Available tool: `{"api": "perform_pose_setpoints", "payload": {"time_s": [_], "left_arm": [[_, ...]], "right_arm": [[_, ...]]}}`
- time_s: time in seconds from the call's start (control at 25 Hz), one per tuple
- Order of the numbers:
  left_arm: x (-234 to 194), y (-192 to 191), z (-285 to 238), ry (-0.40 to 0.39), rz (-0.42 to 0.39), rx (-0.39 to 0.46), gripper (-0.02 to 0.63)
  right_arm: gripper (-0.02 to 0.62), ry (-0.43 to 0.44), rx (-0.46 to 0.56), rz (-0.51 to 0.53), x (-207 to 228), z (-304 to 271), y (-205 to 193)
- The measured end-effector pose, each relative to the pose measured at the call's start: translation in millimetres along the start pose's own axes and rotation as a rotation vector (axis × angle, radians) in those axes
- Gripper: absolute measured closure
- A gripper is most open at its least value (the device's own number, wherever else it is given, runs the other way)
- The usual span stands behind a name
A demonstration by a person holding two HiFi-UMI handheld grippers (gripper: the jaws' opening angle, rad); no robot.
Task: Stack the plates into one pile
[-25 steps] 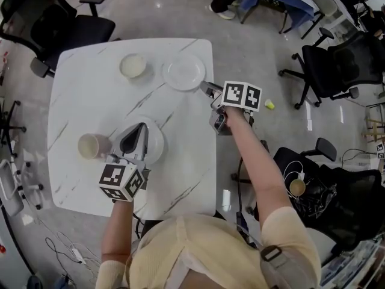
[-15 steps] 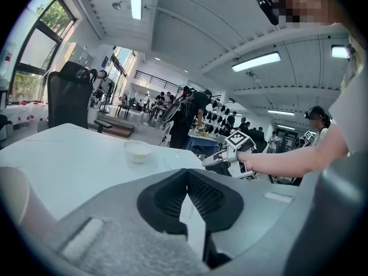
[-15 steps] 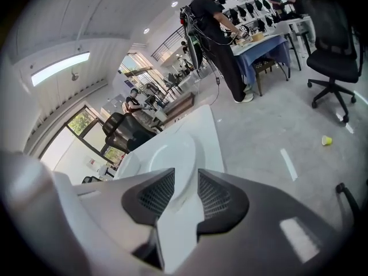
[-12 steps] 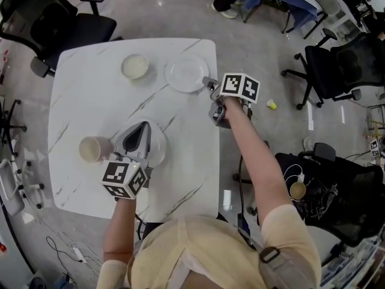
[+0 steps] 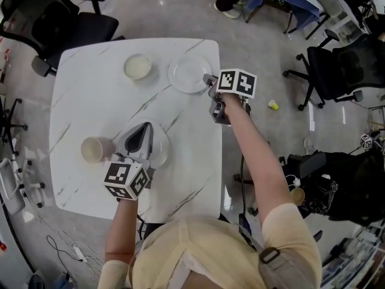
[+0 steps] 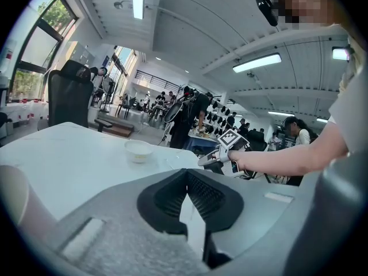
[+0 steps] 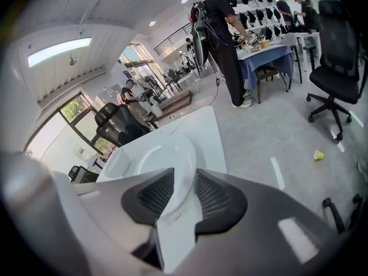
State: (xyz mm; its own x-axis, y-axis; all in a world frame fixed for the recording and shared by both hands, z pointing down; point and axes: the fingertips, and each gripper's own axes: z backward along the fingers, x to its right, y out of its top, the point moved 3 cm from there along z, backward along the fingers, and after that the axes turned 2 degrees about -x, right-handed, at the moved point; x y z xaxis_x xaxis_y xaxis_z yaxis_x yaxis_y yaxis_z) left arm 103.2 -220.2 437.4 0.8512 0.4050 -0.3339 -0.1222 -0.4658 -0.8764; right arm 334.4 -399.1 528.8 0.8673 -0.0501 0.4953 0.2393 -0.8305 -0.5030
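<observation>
Two white plates lie on the white marble table (image 5: 90, 95). One plate (image 5: 190, 74) (image 7: 167, 157) sits at the far right. My right gripper (image 5: 208, 80) (image 7: 184, 174) is at its right rim, jaws apart, with the rim showing in the gap between them. The other plate (image 5: 159, 150) lies at the near middle, largely hidden under my left gripper (image 5: 143, 131) (image 6: 187, 174). That gripper is shut, its tips meeting with nothing visible between them.
A cream bowl (image 5: 137, 66) (image 6: 138, 150) stands at the far middle and a cream cup (image 5: 94, 150) to the left of my left gripper. Black office chairs (image 5: 54, 23) stand round the table. The table's right edge (image 5: 218, 119) runs under my right forearm.
My right gripper has moved down and closer to the far plate's right rim. My left gripper has stayed over the near plate.
</observation>
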Motion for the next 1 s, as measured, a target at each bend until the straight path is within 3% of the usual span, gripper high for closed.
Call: {"api": "perform_pose_setpoints", "payload": {"time_s": [0.28, 0.72, 1.0], "left_arm": [[-3, -4, 2, 0.012, 0.004, -0.009, 0.604], [-7, -1, 12, 0.038, 0.004, 0.003, 0.604], [-4, 3, 15, 0.040, 0.004, 0.020, 0.604]], "right_arm": [[0.511, -0.068, 0.003, 0.070, -1, -2, -2], [0.525, -0.008, 0.000, -0.018, 9, 4, -5], [0.546, 0.036, 0.063, -0.068, 3, 19, -7]]}}
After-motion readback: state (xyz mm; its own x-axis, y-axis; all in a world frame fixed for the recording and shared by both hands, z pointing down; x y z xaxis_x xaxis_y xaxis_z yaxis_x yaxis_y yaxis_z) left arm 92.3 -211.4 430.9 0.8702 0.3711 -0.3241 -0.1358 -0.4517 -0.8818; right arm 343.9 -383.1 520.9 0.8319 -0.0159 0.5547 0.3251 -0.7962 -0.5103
